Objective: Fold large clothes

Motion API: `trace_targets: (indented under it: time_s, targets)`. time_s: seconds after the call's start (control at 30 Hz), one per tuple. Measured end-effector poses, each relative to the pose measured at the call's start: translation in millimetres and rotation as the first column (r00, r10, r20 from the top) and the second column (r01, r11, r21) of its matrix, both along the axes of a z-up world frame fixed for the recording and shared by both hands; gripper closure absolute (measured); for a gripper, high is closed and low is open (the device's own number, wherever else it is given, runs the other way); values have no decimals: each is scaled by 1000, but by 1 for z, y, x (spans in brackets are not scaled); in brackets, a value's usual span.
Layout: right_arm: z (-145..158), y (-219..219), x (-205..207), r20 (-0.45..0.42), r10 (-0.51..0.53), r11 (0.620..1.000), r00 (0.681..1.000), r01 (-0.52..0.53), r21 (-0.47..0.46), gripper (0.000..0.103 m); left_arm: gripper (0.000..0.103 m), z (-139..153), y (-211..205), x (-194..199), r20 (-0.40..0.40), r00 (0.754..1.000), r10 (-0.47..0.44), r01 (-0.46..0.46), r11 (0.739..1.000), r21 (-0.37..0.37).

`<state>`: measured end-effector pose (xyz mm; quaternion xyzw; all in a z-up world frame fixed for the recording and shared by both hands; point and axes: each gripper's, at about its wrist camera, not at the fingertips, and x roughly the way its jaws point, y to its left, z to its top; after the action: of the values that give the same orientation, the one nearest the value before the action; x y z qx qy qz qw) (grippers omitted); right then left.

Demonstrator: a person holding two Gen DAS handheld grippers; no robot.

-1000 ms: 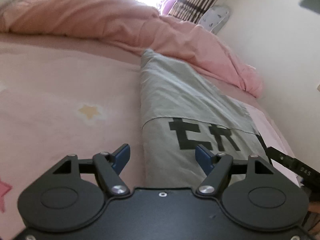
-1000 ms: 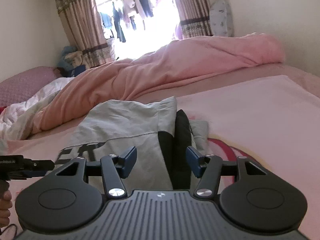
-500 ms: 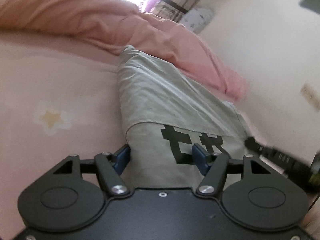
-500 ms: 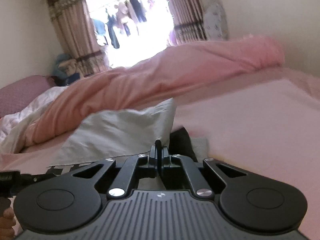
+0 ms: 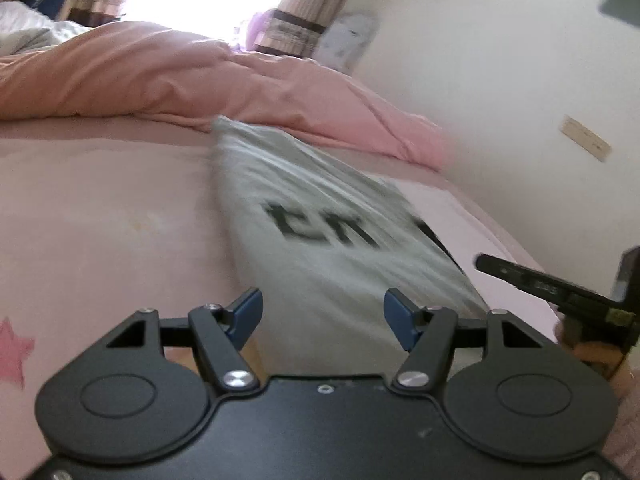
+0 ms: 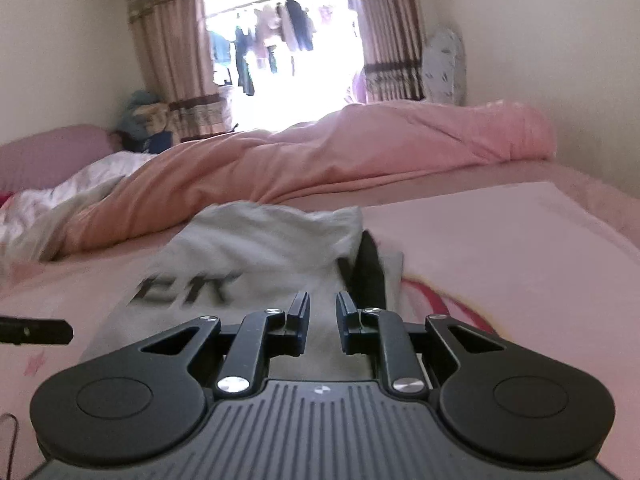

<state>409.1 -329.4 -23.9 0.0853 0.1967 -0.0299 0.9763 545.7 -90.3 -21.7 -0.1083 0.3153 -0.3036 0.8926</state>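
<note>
A grey garment with black lettering lies folded lengthwise on the pink bed sheet. My left gripper hovers over its near end. Its jaws are wide apart and closing, the cloth lies below the gap, and the pads do not press on it. In the right wrist view the same garment shows a black panel at its right edge. My right gripper is just above the near cloth. Its jaws are opening with a narrow gap and nothing is pinched. The left gripper's finger shows at the left edge.
A rumpled pink duvet lies across the bed behind the garment. White bedding is bunched at the far left. A cream wall runs along the bed's right side. A bright curtained window is at the far end.
My right gripper closed fully half a second ago and has since parted slightly. My left jaws have narrowed a little. Both views have swung, and the garment now looks blurred and farther off.
</note>
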Motion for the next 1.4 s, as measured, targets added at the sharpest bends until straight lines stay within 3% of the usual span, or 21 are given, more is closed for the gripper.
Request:
trace_targets:
  time_s: [0.13,0.23,0.3,0.4,0.53,0.57,0.67,0.7,0.73,0.8,0.9,1.0,1.2,1.27,1.4]
  targets:
    - [-12,21,-31,-25,6,999,1000,-8,-54,82,38,-15,-13,-38,-20,998,-62,62,998,28]
    - [-26,23,-28,-79,-15,997,997,8,-80,82,38,-30,-26,-45,-2,999,-50,50,992,112]
    - [-37,17,-23,-109,-36,999,993,32,-36,87,37,-39,-29,-45,-2,999,-45,45,988,145]
    - [-49,6,-19,-121,-39,999,992,42,22,96,36,-49,-30,-40,-8,999,-33,34,992,120]
    - [-50,5,-18,-119,-37,999,992,41,30,97,35,-57,-38,-43,28,999,-39,35,989,145]
    - [-49,5,-18,-123,-29,999,992,32,28,96,35,-52,-39,-46,43,998,-43,35,986,162]
    - [-36,-7,-22,-119,40,995,992,-29,93,78,32,-42,-37,-49,43,998,-52,43,983,180]
    - [-28,-17,-24,-79,68,988,995,-56,147,64,32,-36,-32,-45,24,999,-48,44,987,154]
    - [-23,-26,-25,-41,76,982,996,-67,179,39,32,-31,-22,-40,9,999,-35,34,993,115]
    - [-18,-47,-22,17,88,970,996,-90,226,18,31,-25,-3,-22,-19,1000,11,-10,999,39]
    - [-30,-84,-2,6,108,922,994,-103,374,21,30,-39,23,14,-169,983,70,-79,996,-51]
    - [-53,-108,16,-39,116,861,993,-81,502,25,30,-63,40,46,-341,939,33,-96,981,-171]
    - [-73,-117,43,-29,230,780,973,-167,603,26,30,-79,38,80,-400,914,-74,-65,944,-323]
    - [-73,-116,53,-19,262,758,965,-193,623,26,30,-78,32,90,-396,913,-95,-47,942,-333]
    - [-68,-114,69,-31,304,761,952,-223,610,23,30,-76,16,107,-394,913,-111,-24,946,-323]
